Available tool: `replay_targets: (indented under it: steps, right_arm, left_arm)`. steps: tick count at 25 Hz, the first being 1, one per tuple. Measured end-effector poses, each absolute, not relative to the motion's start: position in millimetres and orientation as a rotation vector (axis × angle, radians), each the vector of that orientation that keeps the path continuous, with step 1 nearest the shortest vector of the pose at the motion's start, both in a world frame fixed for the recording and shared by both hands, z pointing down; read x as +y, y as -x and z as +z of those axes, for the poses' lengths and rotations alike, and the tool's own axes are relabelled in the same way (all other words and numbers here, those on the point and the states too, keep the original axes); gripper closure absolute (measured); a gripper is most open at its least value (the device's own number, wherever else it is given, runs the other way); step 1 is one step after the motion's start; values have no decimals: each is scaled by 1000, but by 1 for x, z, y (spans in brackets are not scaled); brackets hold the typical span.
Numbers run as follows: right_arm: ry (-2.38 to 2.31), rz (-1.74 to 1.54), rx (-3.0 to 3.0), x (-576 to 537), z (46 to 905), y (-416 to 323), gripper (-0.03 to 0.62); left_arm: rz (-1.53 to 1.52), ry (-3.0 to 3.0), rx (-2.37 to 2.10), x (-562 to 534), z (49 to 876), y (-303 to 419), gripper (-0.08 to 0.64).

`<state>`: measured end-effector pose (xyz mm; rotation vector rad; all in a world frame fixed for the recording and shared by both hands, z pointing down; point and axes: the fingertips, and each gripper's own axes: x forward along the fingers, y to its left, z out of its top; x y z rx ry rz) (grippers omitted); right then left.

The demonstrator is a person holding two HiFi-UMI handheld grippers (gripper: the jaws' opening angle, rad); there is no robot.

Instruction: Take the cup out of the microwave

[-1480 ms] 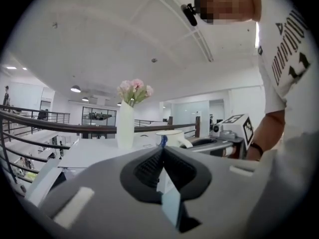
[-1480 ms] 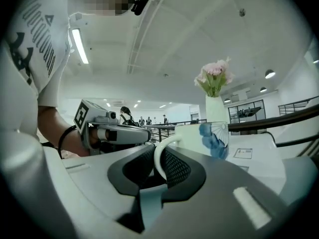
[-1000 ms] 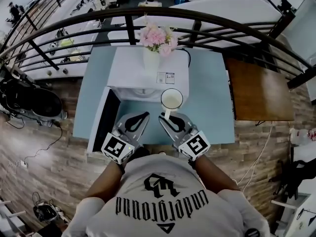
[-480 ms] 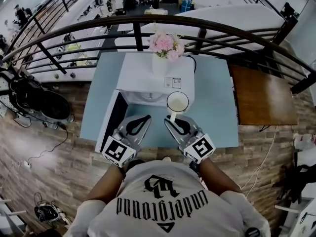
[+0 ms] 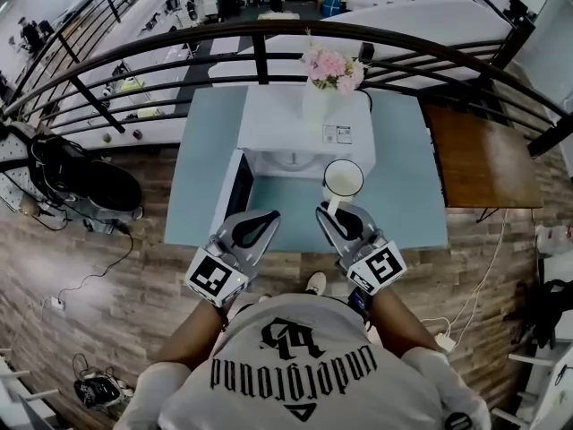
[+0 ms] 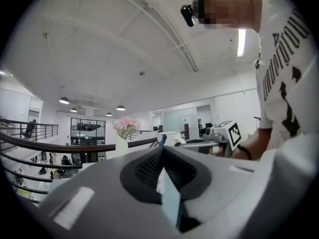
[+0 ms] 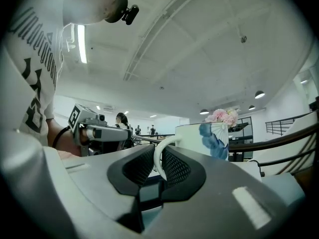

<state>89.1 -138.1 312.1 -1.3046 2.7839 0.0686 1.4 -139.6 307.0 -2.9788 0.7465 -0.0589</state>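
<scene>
A white cup [image 5: 344,179] with a blue pattern [image 7: 213,136] hangs in the air just in front of the white microwave [image 5: 304,128], at its right side. My right gripper [image 5: 331,208] is shut on the cup's handle [image 7: 158,156], which runs between the two dark pads. The microwave's door [image 5: 235,193] stands swung open to the left. Beside the right one, my left gripper [image 5: 269,215] is held level in front of the open cavity, its jaws shut with nothing in them [image 6: 162,151].
The microwave stands on a light blue table [image 5: 398,209]. A vase of pink flowers [image 5: 329,68] sits on top of it. A dark curved railing [image 5: 269,32] runs behind the table, and a brown wooden table [image 5: 488,155] stands to the right.
Both grippers have risen and shifted together, the right one carrying the cup by its handle. The head view has swung, so the table and microwave sit further right in it.
</scene>
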Motion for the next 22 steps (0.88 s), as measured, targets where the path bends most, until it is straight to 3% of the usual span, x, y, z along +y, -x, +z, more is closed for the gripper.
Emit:
replay_targets:
  steps: [10,22]
  right_arm:
    - [1446,71,2721,-76,311,-29,545]
    - [1455,91,2715,-17,302,-23,543]
  left_arm:
    - [-46,3044,635,-81,314,72,509]
    - [-6,3048,583,-37,311,78,509]
